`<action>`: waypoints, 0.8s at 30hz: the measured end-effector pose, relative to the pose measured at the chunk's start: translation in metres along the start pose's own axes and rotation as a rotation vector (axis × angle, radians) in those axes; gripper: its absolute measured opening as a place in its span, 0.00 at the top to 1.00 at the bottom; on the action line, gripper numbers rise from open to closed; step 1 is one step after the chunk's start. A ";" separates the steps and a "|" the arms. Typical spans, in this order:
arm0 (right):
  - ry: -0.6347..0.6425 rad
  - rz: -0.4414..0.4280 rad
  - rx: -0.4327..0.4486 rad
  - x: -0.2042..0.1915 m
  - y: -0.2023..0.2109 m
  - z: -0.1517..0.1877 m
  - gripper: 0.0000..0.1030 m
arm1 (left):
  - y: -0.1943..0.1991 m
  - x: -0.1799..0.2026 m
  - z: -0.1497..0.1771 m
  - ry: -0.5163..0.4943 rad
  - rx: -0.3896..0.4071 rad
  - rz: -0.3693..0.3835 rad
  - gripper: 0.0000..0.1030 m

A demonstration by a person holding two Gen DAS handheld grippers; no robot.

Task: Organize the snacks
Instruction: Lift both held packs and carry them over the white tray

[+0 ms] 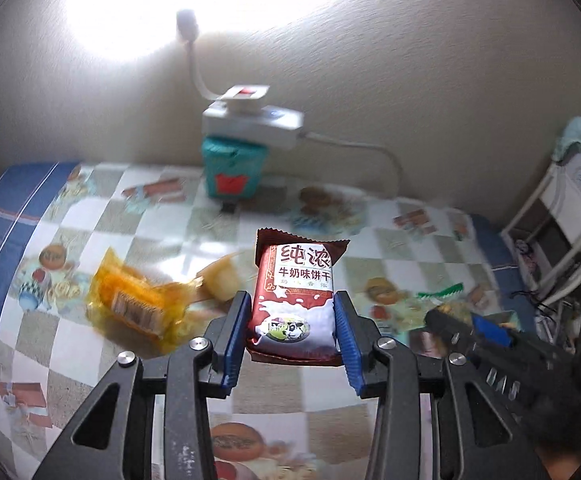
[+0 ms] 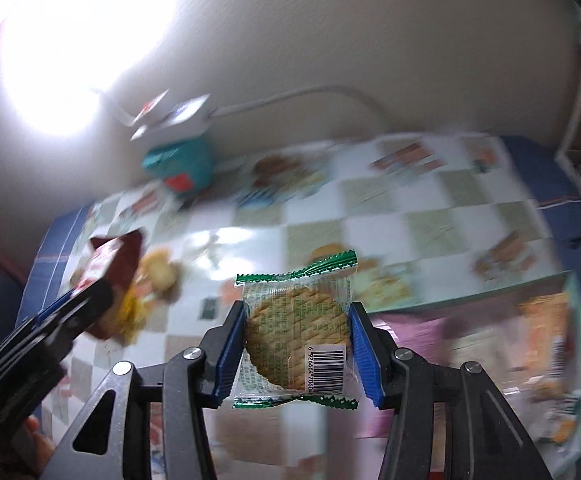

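Note:
My left gripper (image 1: 292, 312) is shut on a dark red milk-biscuit packet (image 1: 295, 304), held off the checked tablecloth (image 1: 150, 216). The same packet (image 2: 108, 268) and the left gripper (image 2: 86, 304) show at the left of the right wrist view. My right gripper (image 2: 298, 322) is shut on a clear cookie packet with green ends (image 2: 296, 324), also lifted above the table. On the cloth to the left lie a yellow-wrapped snack (image 1: 138, 300) and a pale jelly cup (image 1: 222, 276). The right gripper (image 1: 470, 324) shows at the right of the left wrist view.
A teal box (image 1: 232, 170) stands at the back by the wall, with a white power strip (image 1: 250, 120) and its cable on top. A bright lamp glares on the wall. A white rack (image 1: 558, 200) stands past the table's right end. A blurred colourful box (image 2: 522, 340) lies at right.

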State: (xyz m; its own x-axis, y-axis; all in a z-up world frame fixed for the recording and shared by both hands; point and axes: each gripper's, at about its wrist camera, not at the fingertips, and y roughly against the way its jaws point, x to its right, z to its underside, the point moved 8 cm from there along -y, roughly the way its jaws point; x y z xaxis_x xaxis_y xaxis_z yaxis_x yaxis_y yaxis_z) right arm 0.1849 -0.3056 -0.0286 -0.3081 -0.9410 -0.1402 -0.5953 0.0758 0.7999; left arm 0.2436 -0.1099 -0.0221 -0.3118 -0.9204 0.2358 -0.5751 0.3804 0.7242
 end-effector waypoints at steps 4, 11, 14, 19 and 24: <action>-0.070 0.100 0.055 0.055 0.028 -0.013 0.48 | 0.008 0.034 -0.002 -0.057 0.013 0.048 0.58; -0.161 0.258 0.102 0.142 0.067 -0.019 0.48 | -0.004 0.102 0.018 -0.185 -0.047 0.130 0.58; -0.196 0.293 0.112 0.170 0.078 -0.018 0.48 | -0.016 0.128 0.033 -0.244 -0.095 0.143 0.58; -0.237 0.306 0.078 0.201 0.073 -0.010 0.48 | -0.036 0.148 0.057 -0.297 -0.174 0.131 0.58; -0.238 0.299 0.016 0.210 0.054 0.002 0.48 | -0.052 0.151 0.074 -0.331 -0.234 0.099 0.58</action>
State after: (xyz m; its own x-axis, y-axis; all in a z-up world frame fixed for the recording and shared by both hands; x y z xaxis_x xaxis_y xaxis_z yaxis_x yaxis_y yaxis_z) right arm 0.0868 -0.4985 -0.0157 -0.6326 -0.7737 -0.0348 -0.4641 0.3426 0.8169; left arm 0.1702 -0.2615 -0.0721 -0.6054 -0.7871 0.1184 -0.3546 0.3999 0.8452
